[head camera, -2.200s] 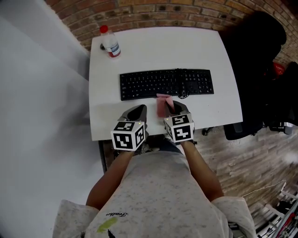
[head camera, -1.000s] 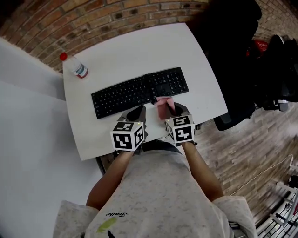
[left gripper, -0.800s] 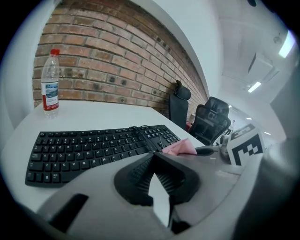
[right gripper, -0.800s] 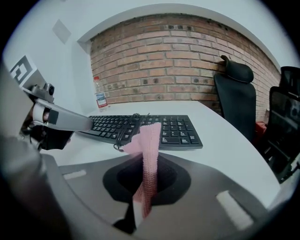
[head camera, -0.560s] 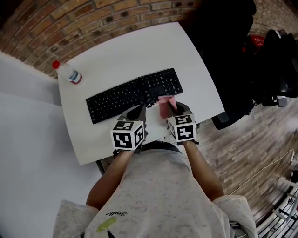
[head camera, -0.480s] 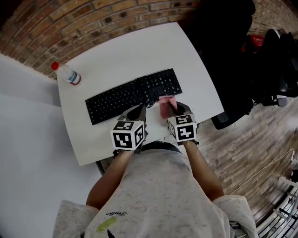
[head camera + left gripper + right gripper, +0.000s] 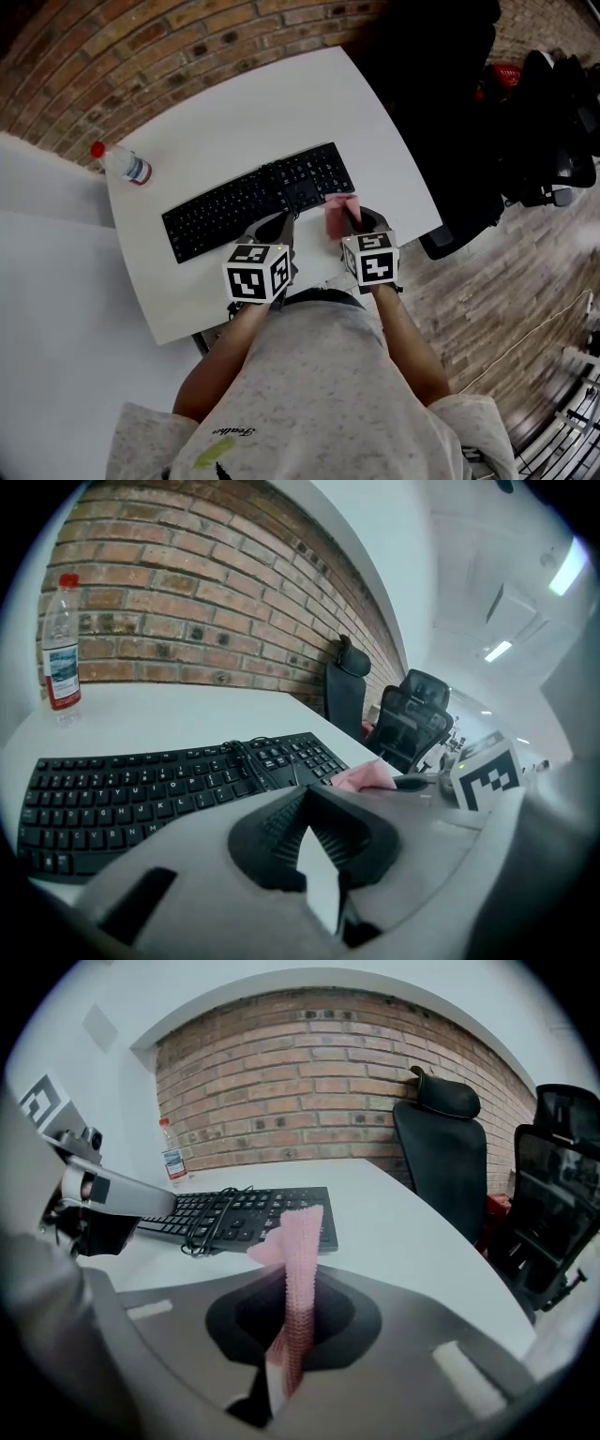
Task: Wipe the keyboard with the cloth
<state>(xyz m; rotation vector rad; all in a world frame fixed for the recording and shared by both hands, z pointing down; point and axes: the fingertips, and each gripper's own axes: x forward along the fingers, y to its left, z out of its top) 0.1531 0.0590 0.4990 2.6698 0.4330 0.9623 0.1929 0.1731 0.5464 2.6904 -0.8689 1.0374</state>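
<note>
A black keyboard [image 7: 253, 200] lies slantwise on the white table [image 7: 281, 112]; it also shows in the left gripper view as the keyboard [image 7: 159, 785] and in the right gripper view as the keyboard [image 7: 244, 1213]. Its coiled cable [image 7: 202, 1222] rests on the keys. My right gripper [image 7: 349, 217] is shut on a pink cloth [image 7: 338, 210], just in front of the keyboard's right end; the cloth [image 7: 298, 1279] stands up between the jaws. My left gripper [image 7: 279, 225] hovers by the keyboard's front edge, jaws closed together with nothing in them.
A plastic water bottle [image 7: 120, 163] with a red cap stands at the table's far left corner, seen as the bottle [image 7: 61, 644] before a brick wall. Black office chairs [image 7: 450, 1166] stand off the table's right side. The table's near edge lies under both grippers.
The head view has swung, so the table and keyboard now appear rotated and shifted left. Both grippers stay near the keyboard's front edge, the right still holding the cloth.
</note>
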